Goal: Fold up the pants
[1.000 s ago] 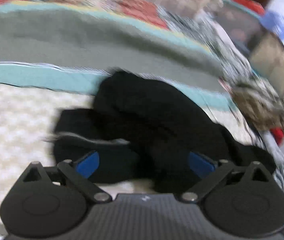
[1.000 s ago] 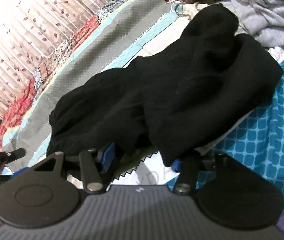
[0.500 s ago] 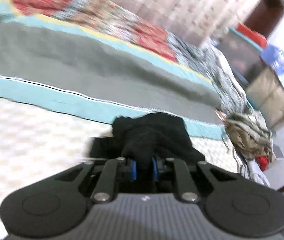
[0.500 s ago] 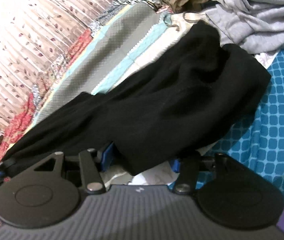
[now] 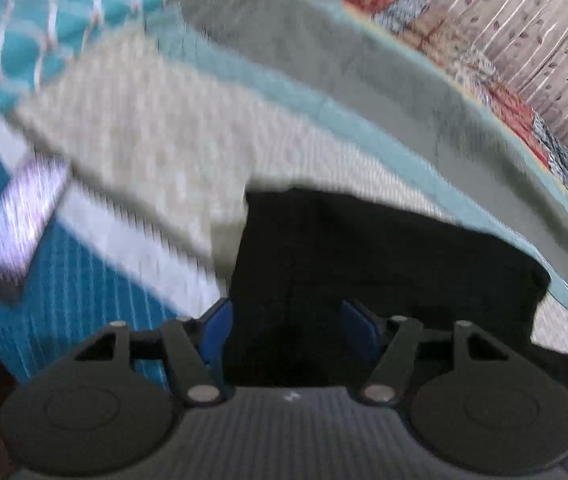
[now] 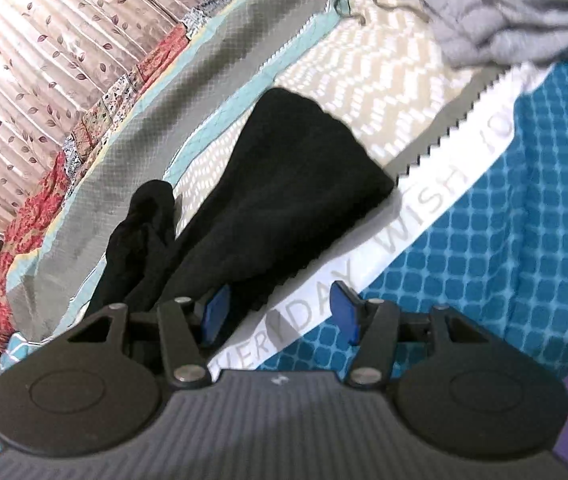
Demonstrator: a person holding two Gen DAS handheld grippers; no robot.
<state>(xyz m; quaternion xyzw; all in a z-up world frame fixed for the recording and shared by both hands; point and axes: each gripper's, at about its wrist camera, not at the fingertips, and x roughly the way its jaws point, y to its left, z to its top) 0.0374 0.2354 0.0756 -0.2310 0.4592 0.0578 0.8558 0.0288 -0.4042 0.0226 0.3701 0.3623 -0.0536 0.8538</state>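
Left wrist view first: we find the left gripper [image 5: 284, 320] poised over the black pants [image 5: 383, 256], which lie on the patterned bedspread [image 5: 156, 128]. Its jaws have just been opening and now stand moderately apart. Black cloth fills the gap between the blue pads [image 5: 216, 322], but the frame is blurred, and we cannot confirm that either pad presses on it. We read the garment as released at this end. A small rectangular object [image 5: 20, 220] lies on the blue cover at far left, too smeared to identify.

Right wrist view: we see the pants [image 6: 284, 200] stretched diagonally across the zigzag panel of the bedspread [image 6: 383, 64], one end square and flat, the other end bunched towards the grey stripe. The right gripper [image 6: 280, 312] stands moderately wide. Its left pad [image 6: 215, 312] sits at the near hem of the cloth, its right pad over the white lettered strip [image 6: 423, 216], and nothing is clamped. A heap of grey clothing [image 6: 515, 16] lies well apart at upper right.

Our judgement: the step in hand is laying the garment out long, ahead of a fold. The bunched end remains untidy. The next move calls for a fresh grip on that end, smoothing it flat, then carrying one end over the other with edges aligned.
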